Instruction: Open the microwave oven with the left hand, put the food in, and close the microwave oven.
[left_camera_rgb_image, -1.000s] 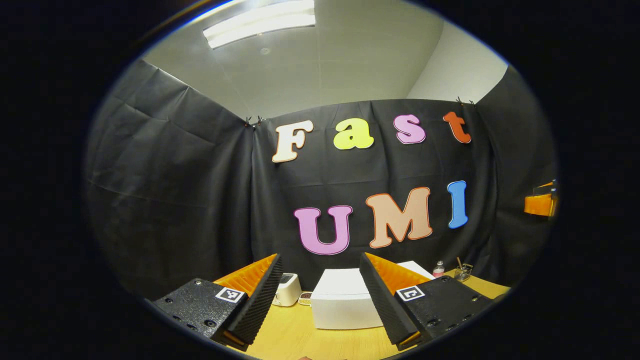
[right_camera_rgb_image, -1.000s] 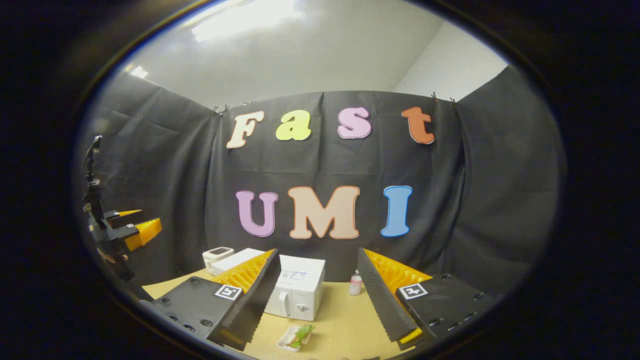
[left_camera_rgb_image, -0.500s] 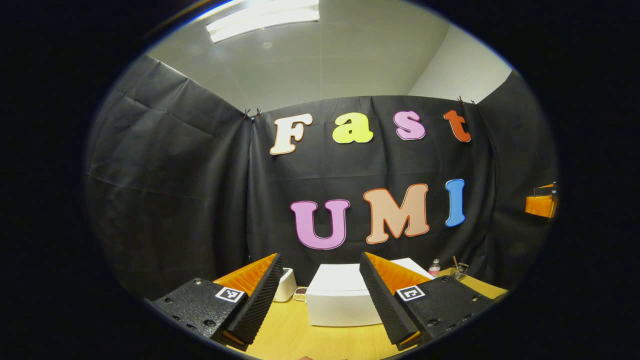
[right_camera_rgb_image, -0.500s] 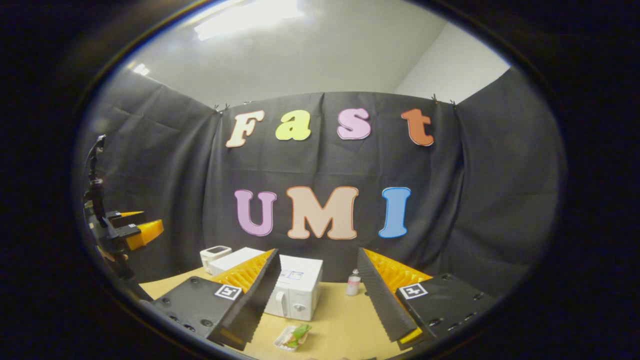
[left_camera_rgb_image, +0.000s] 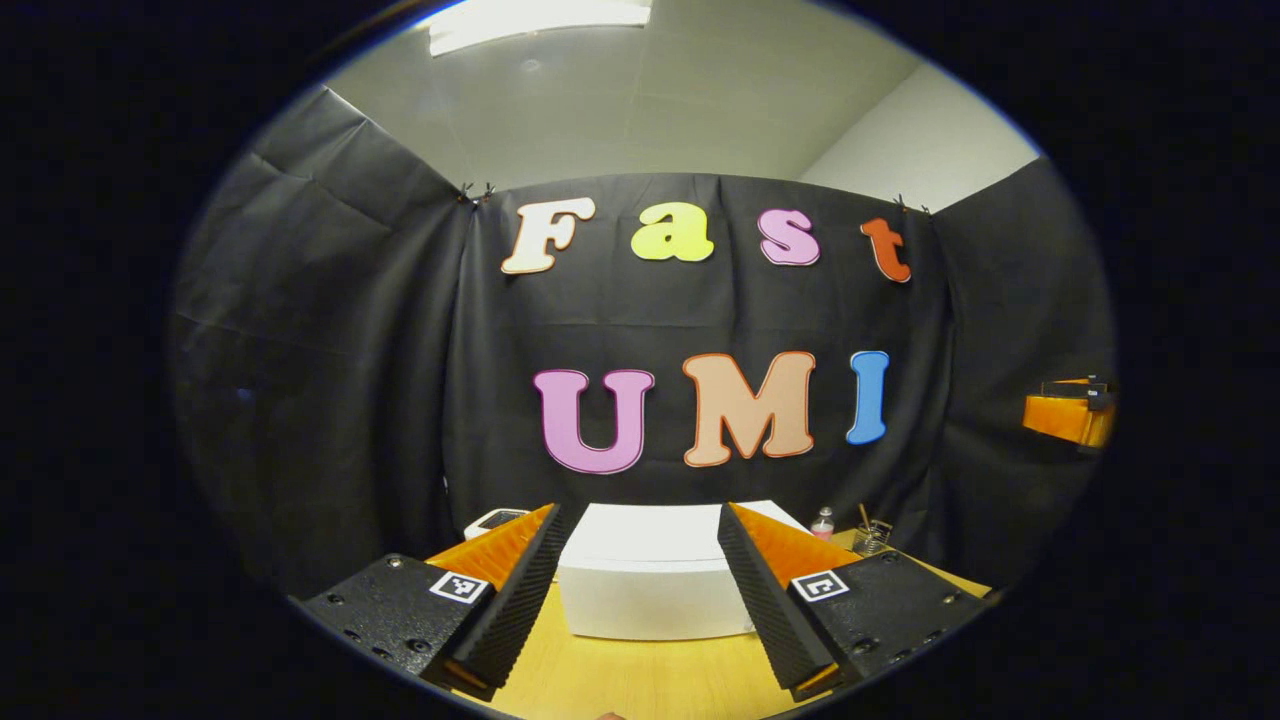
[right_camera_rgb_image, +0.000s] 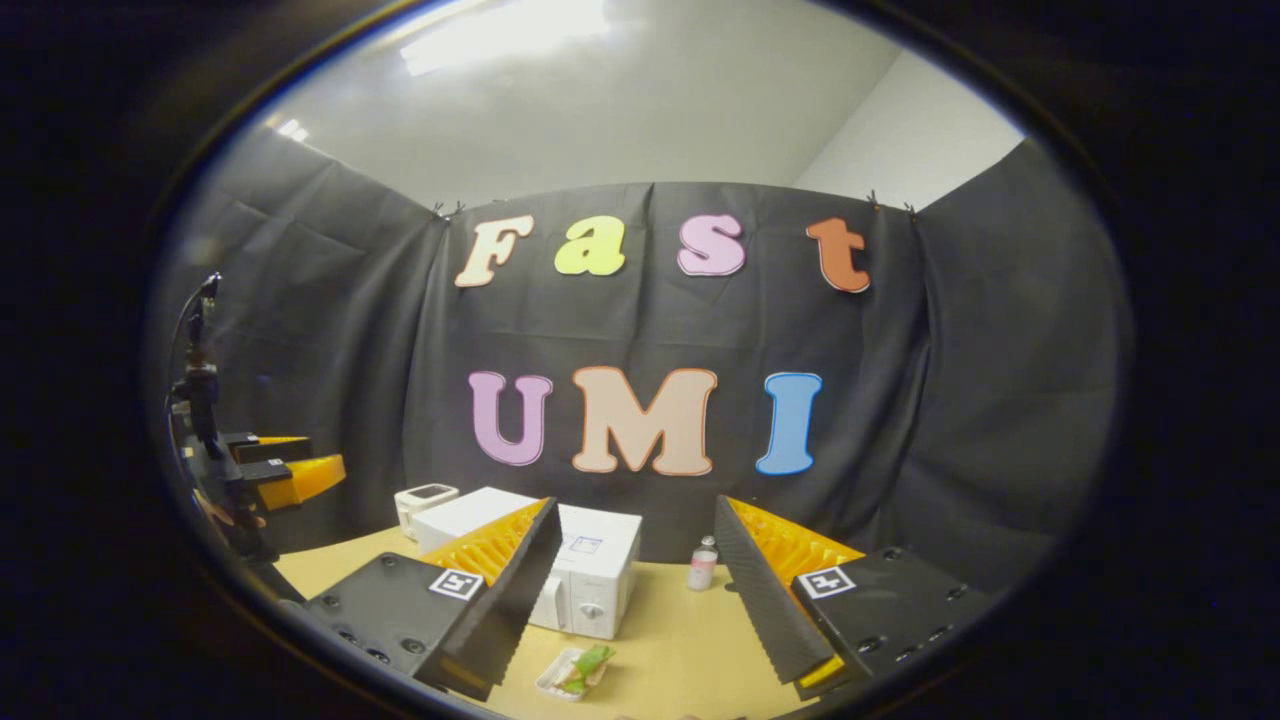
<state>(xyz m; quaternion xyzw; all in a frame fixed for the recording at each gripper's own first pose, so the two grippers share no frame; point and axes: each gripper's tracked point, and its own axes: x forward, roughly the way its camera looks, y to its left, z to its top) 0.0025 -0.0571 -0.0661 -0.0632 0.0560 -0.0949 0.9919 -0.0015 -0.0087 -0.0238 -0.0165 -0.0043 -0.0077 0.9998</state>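
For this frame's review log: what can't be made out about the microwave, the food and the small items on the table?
- Microwave: in the right gripper view that gripper's own left finger covers most of the door. The left gripper view shows a plain side, no door.
- Food tray: small, near the bottom edge; contents unclear beyond something green.
- Small bottle: too small to identify.
- Small white device: too small; partly behind the microwave.
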